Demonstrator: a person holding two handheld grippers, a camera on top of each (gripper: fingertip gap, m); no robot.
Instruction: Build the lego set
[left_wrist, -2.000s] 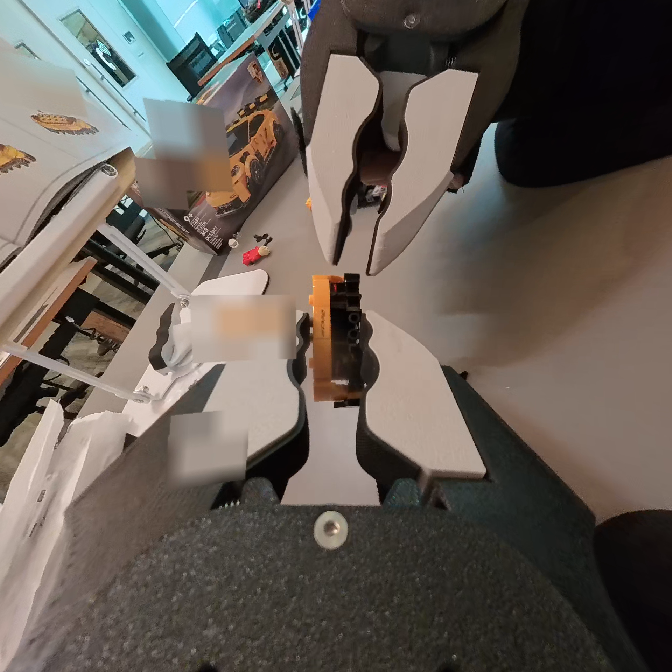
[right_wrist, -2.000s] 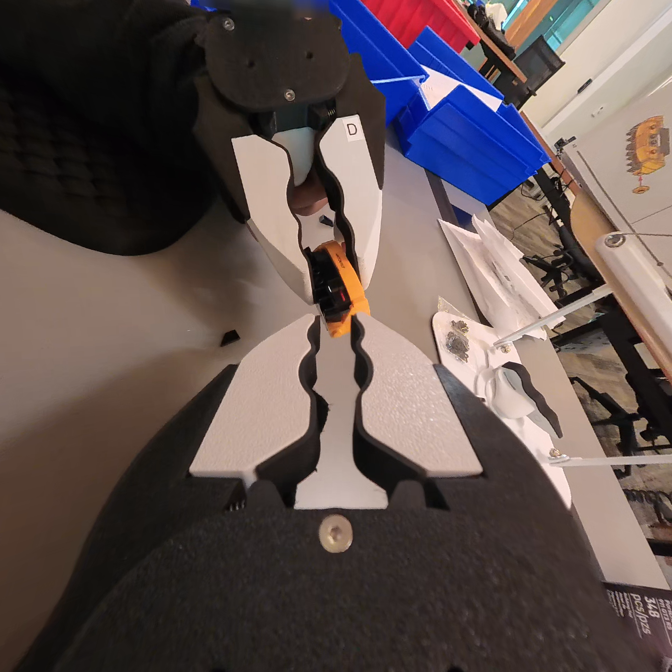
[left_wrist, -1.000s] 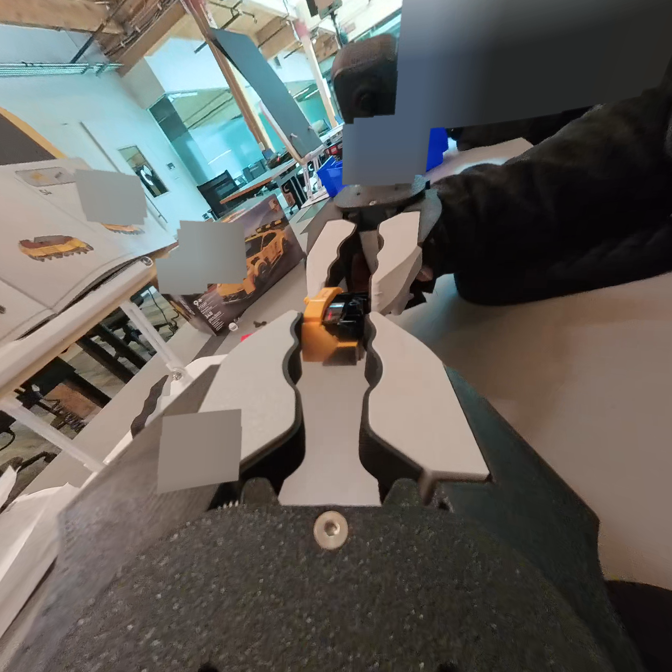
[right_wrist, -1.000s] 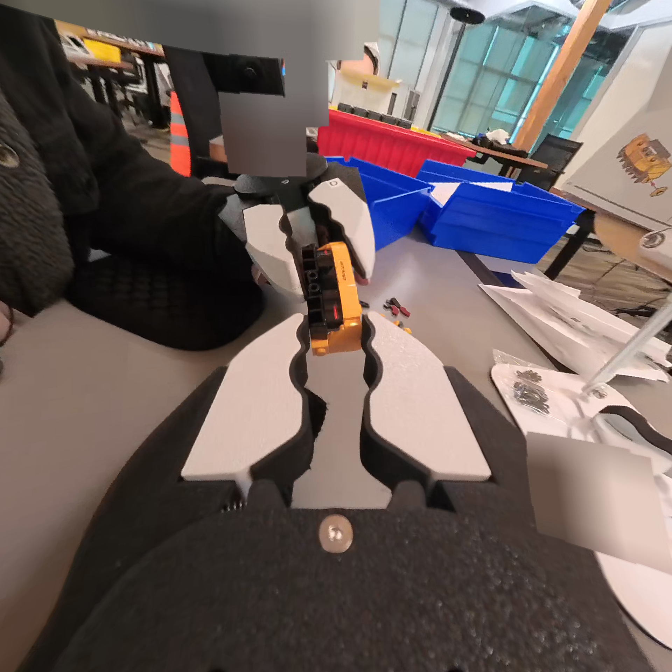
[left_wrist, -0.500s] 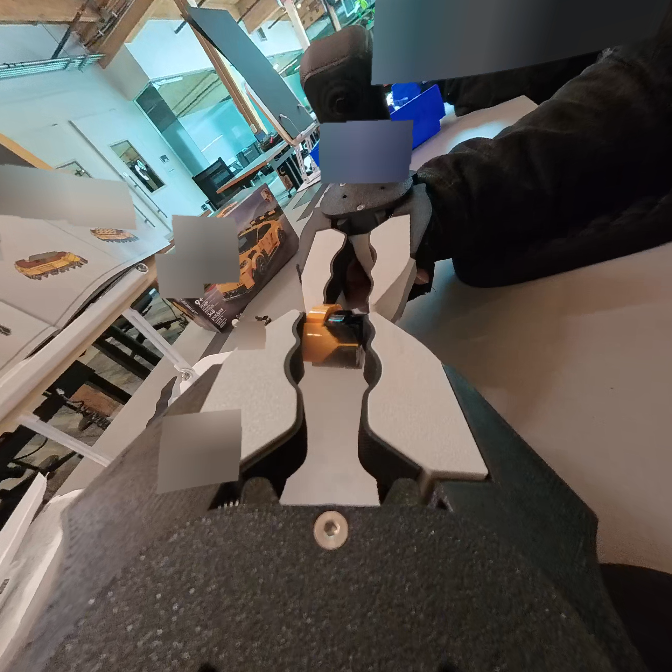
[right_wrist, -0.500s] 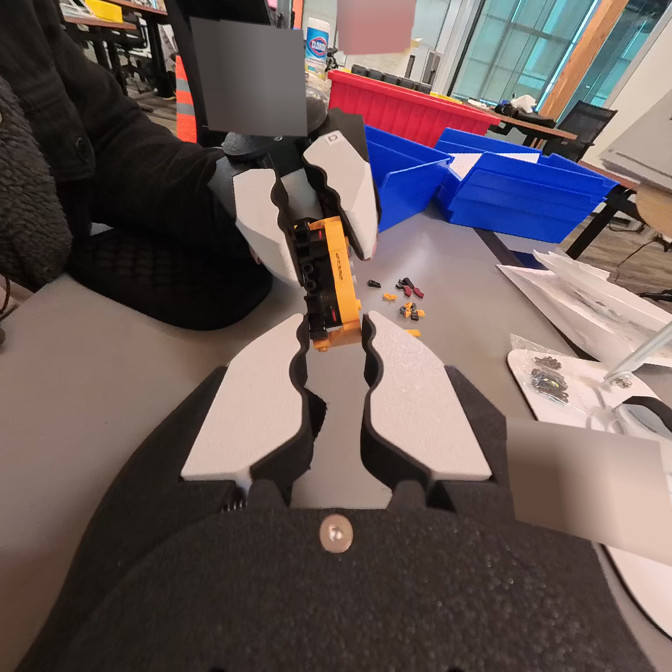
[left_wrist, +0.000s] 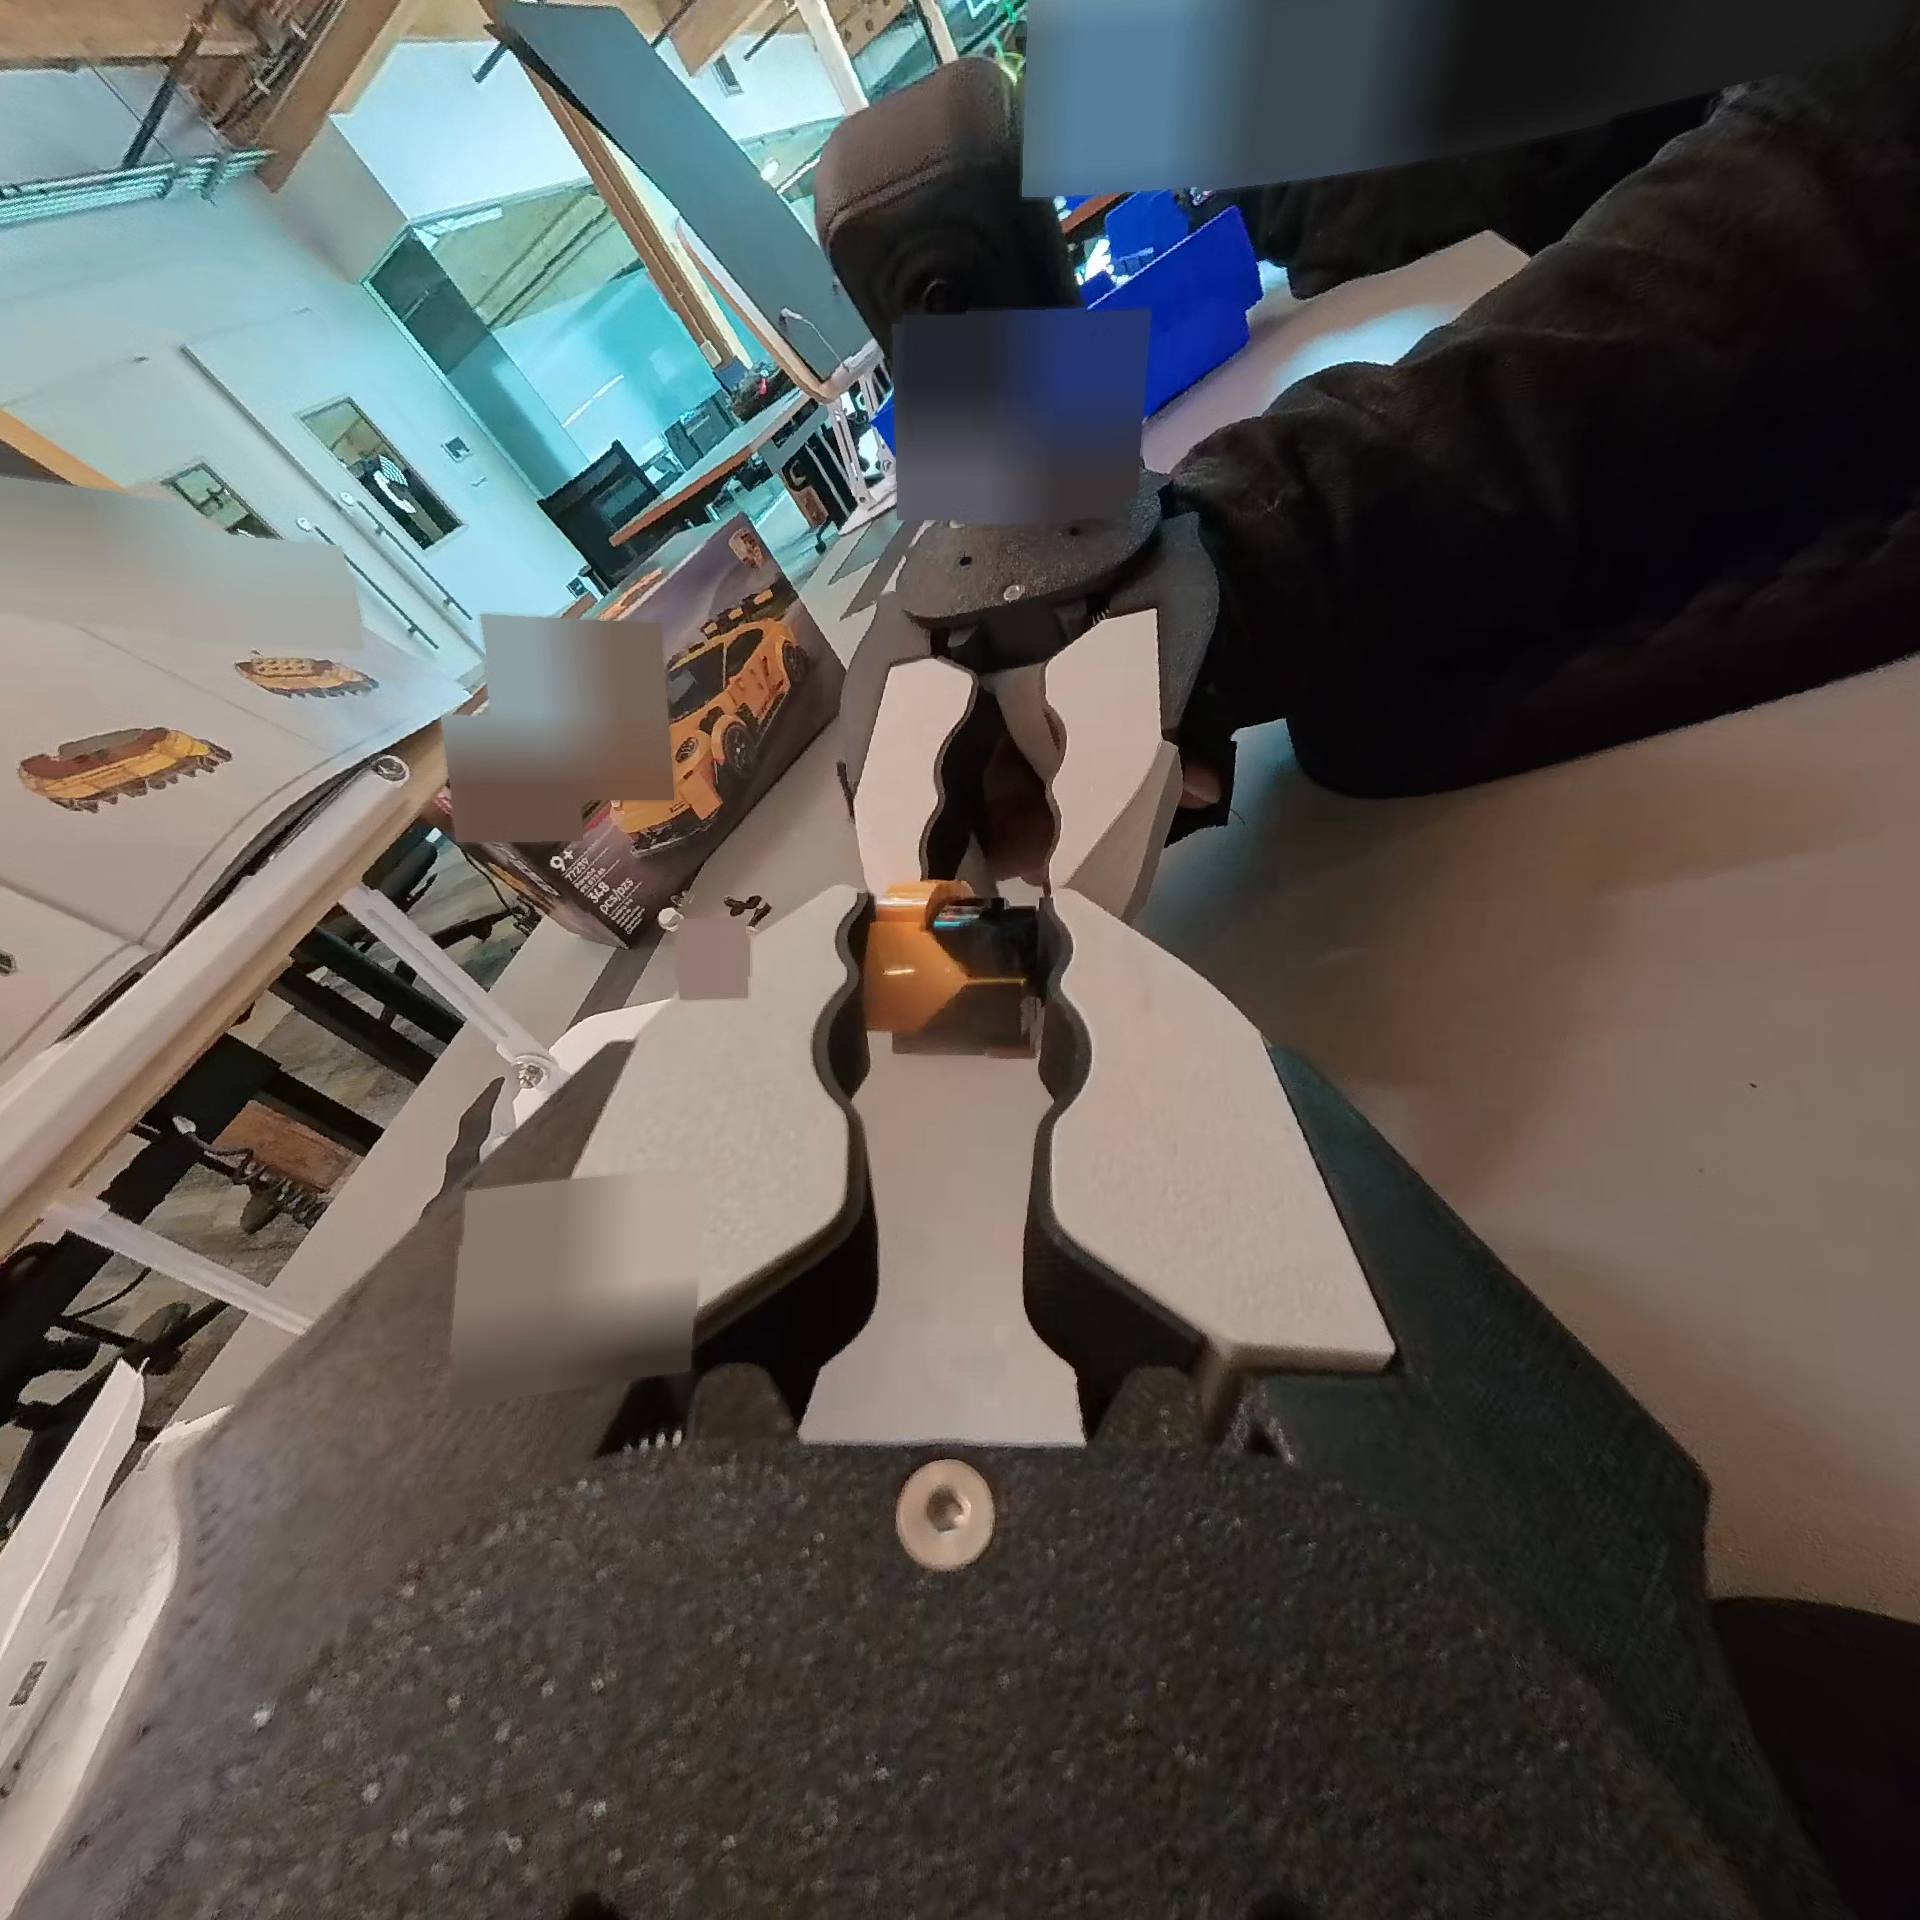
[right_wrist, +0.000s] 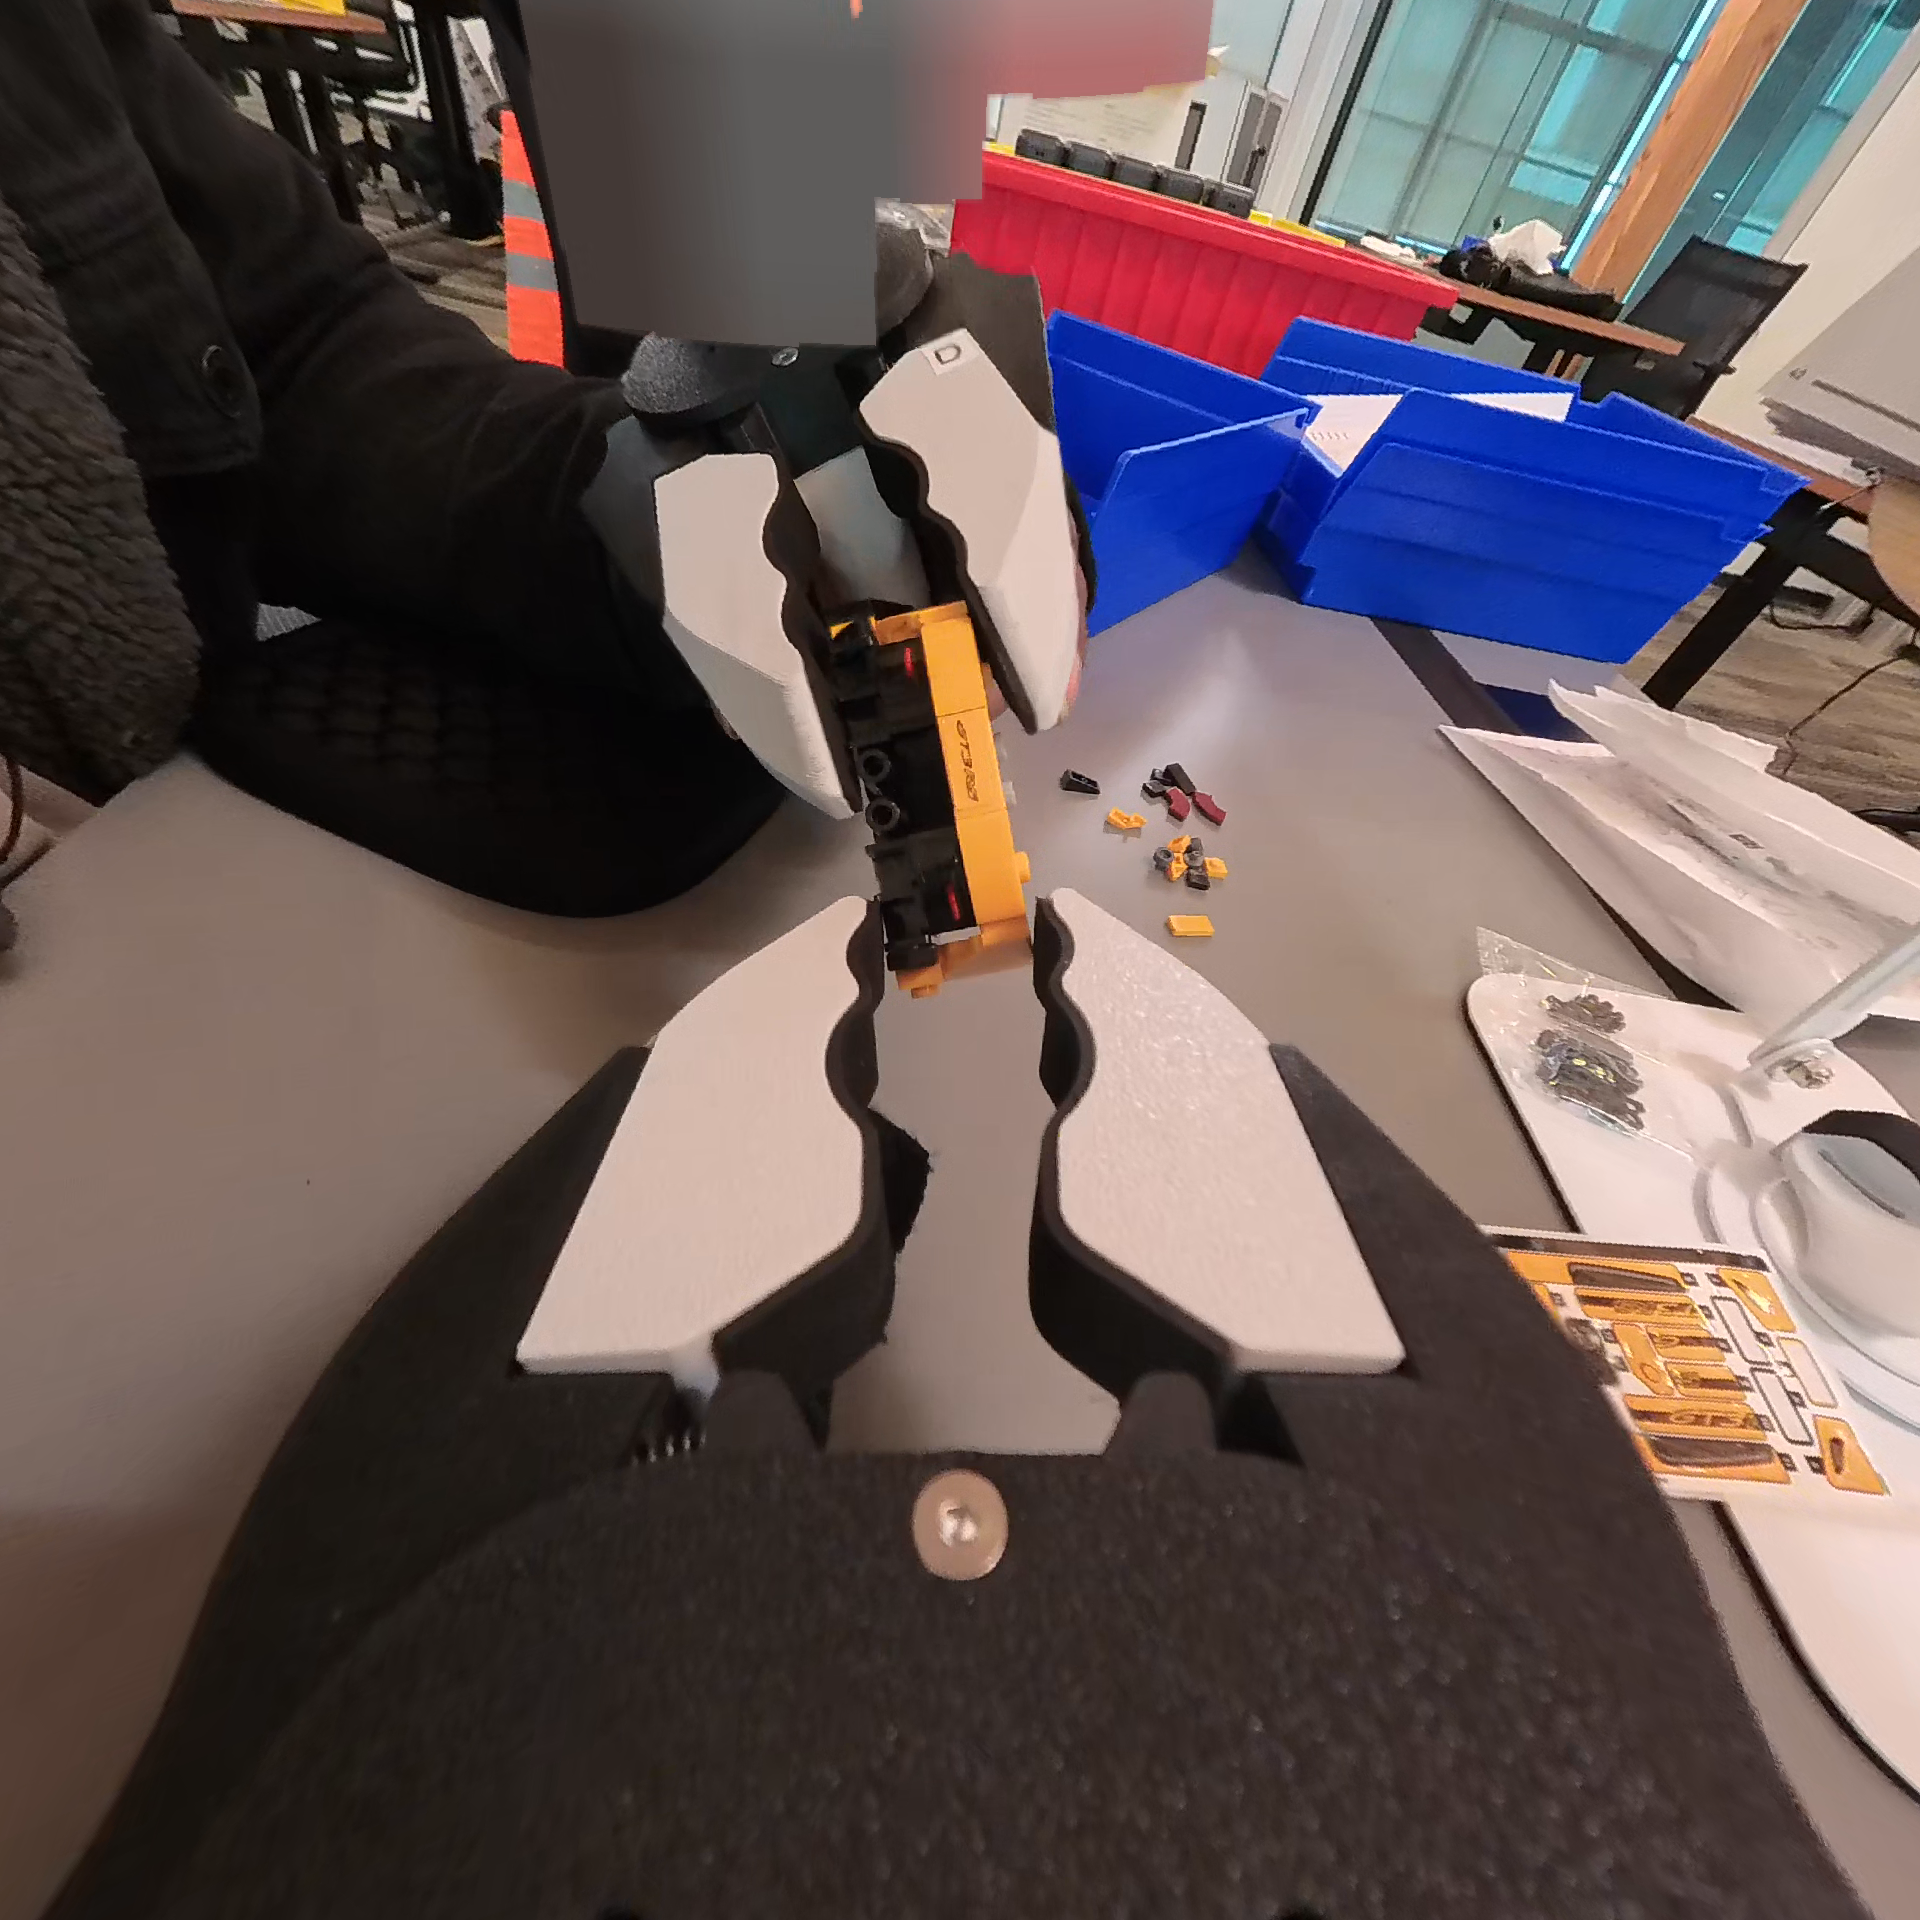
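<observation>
Evidently, mid-frame, the left gripper (left_wrist: 951, 961) clamped the car block (right_wrist: 940, 810) while the right gripper (right_wrist: 951, 940), tongs apart, framed its free end.

grey table (right_wrist: 312, 1039), loose small bricks (right_wrist: 1184, 831), blue bins (right_wrist: 1507, 520), sticker sheet (right_wrist: 1683, 1371), paper bags (right_wrist: 1714, 831), set box (left_wrist: 717, 727)

Orange-and-black lego assembly (right_wrist: 940, 821) held aloft, clamped in left tongs (left_wrist: 951, 961).
</observation>
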